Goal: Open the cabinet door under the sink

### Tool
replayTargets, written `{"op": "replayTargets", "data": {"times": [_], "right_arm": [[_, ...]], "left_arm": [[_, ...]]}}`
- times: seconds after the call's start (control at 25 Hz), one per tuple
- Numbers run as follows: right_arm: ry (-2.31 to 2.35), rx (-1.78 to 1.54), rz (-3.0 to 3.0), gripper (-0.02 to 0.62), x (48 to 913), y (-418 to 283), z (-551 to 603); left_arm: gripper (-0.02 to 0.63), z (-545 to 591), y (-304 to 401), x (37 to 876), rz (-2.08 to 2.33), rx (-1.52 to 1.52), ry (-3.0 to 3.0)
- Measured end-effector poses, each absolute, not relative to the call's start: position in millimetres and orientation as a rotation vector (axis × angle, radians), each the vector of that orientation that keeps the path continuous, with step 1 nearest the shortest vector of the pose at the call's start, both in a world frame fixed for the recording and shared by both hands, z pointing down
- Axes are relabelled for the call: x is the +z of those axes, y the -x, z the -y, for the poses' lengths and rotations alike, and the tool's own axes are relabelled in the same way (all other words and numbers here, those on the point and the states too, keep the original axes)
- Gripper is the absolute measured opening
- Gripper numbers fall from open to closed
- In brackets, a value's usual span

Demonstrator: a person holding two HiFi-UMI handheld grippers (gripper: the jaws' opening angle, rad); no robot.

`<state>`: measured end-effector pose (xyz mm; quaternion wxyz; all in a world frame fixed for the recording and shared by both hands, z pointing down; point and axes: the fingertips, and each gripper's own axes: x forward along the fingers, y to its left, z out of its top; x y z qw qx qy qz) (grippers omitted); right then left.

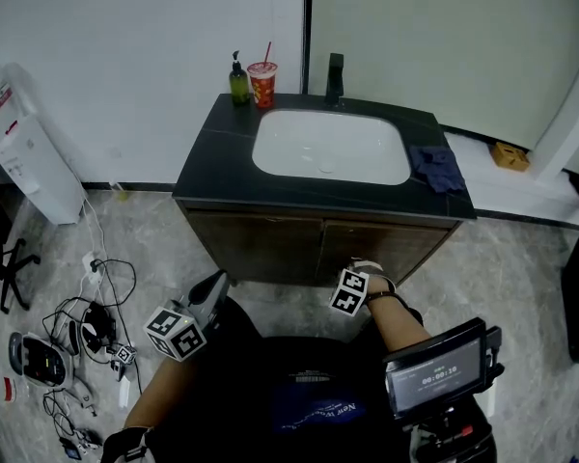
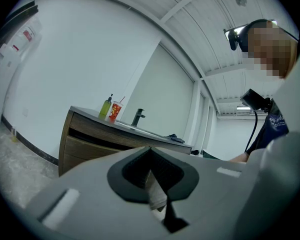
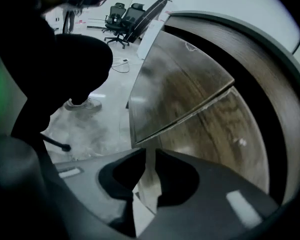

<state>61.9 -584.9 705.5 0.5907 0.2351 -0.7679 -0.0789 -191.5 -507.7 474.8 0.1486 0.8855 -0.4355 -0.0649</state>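
Below the sink: right gripper at the foot of the door seam, doors shut.
On the floor against the wall stands the vanity [image 1: 222, 152], with both wooden fronts lying flush under the black counter. No handle shows on them, which probably explains the low approach. The cabinet door [image 1: 386, 247] to be opened is the panel nearest the working hand. The right gripper [image 3: 149, 156] points steeply down at it with its jaws drawn to a narrow slit. No door edge is visibly clamped between them. That slim profile would suit slipping in at a gap rather than pinching a knob. The left gripper [image 1: 216, 285] is held level, clenched on nothing and well apart from the cabinet, probably to stay out of the way. The right gripper's tips sit just beside the lower end of the seam [image 1: 319, 249] between the two fronts.
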Motion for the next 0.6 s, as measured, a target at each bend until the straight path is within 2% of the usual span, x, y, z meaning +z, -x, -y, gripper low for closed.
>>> {"op": "replayTargets", "data": {"times": [0.12,0.4,0.6], "right_arm": [[-0.679,-0.194,1.864,0.095,711,-71,575],[-0.947,-0.690,1.851,0.190,594,-50,626],[-0.988,-0.908,1.639,0.250,598,-49,647]], "left_arm": [[0.002,506,192,473,1.250,-0.173,-2.544],[0.002,507,187,477,1.247,-0.172,-2.537],[0.002,503,186,480,1.234,-0.152,-2.541]]}}
